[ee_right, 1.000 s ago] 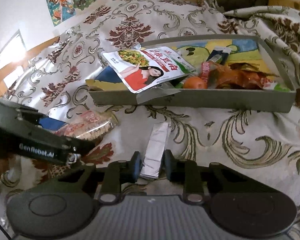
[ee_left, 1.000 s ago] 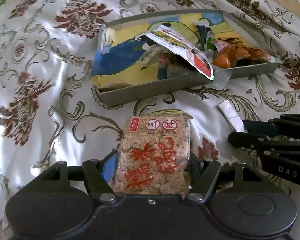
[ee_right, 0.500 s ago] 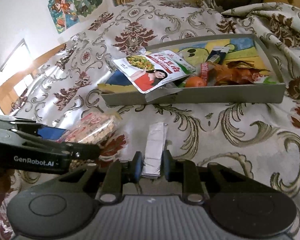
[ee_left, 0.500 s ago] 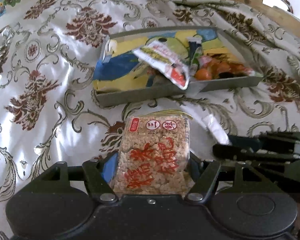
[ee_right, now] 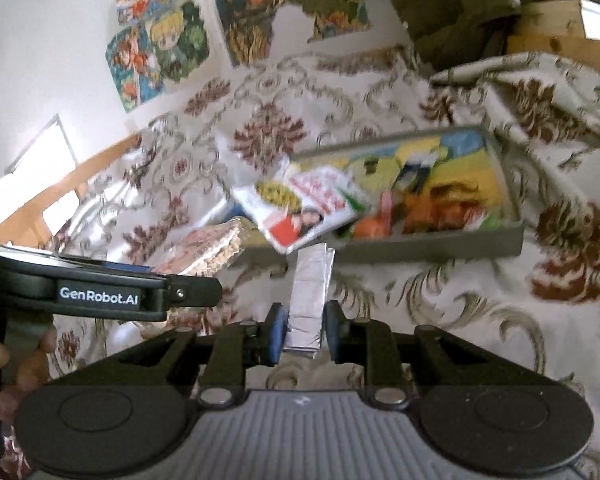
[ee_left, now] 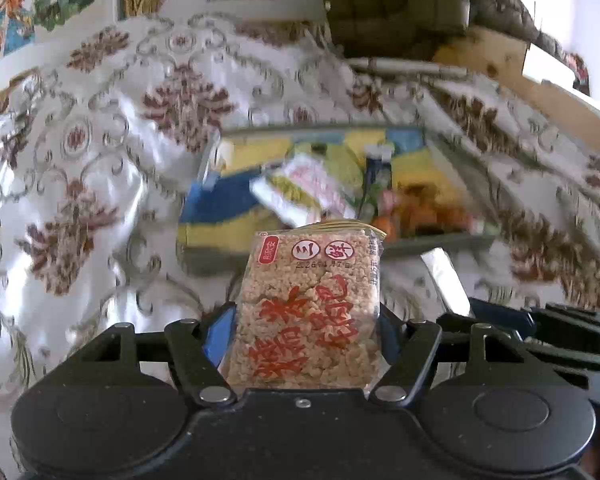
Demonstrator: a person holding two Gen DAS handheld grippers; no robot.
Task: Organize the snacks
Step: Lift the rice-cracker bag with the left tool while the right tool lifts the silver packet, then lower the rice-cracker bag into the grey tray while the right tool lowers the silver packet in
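While several snacks already lie in the gray tray (ee_right: pixel 428 245) on the floral cloth (ee_left: pixel 100 184), 2 are not yet in it. The left gripper (ee_left: pixel 306 320) clamps a rice-crisp packet (ee_left: pixel 310 308), the right gripper (ee_right: pixel 305 330) a silver foil packet (ee_right: pixel 309 298), both short of the tray.

I lift both grippers off the cloth, so the rice-cake pack (ee_left: pixel 308 308) and silver packet (ee_right: pixel 310 300) now overlap the snack tray's (ee_right: pixel 432 246) near wall at 12 o'clock.
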